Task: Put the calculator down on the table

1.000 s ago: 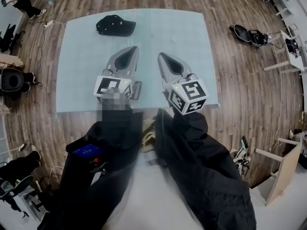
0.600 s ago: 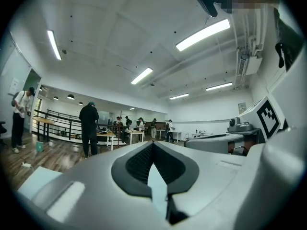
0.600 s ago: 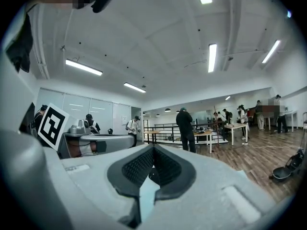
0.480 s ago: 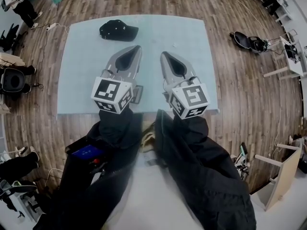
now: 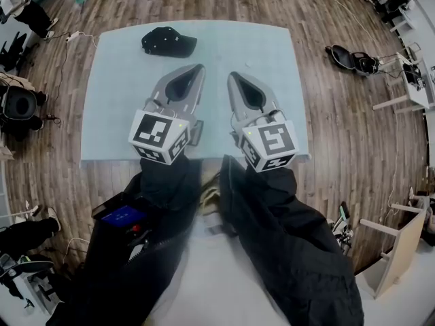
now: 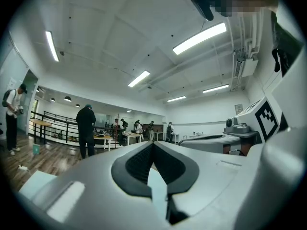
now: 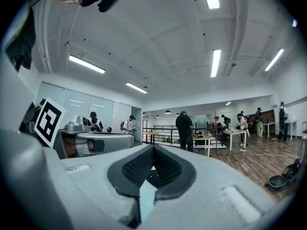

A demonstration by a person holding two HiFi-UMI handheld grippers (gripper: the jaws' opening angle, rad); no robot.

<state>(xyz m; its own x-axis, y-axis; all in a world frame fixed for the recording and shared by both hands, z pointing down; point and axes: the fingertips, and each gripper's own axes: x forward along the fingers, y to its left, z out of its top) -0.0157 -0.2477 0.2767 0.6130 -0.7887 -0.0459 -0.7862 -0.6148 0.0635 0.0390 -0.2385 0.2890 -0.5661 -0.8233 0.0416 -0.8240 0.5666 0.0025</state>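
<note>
No calculator shows plainly in any view. My left gripper (image 5: 199,67) (image 6: 152,143) and right gripper (image 5: 231,75) (image 7: 153,147) are held side by side, level, over the near half of the pale blue table (image 5: 115,114). Both have their jaws together with nothing between them. Each gripper view looks out across the room above the table; the other gripper shows at its edge. A dark device with a blue screen (image 5: 123,216) hangs at the person's left side, below the table's near edge.
A black cap (image 5: 168,42) lies at the table's far left. Wooden floor surrounds the table, with a dark bag (image 5: 353,51) on the right, a black chair (image 5: 19,107) on the left and a wooden frame (image 5: 406,236) at the lower right. People stand at desks (image 7: 213,139) far off.
Both grippers have risen a little toward the head camera, still side by side and shut. The cap has not moved.
</note>
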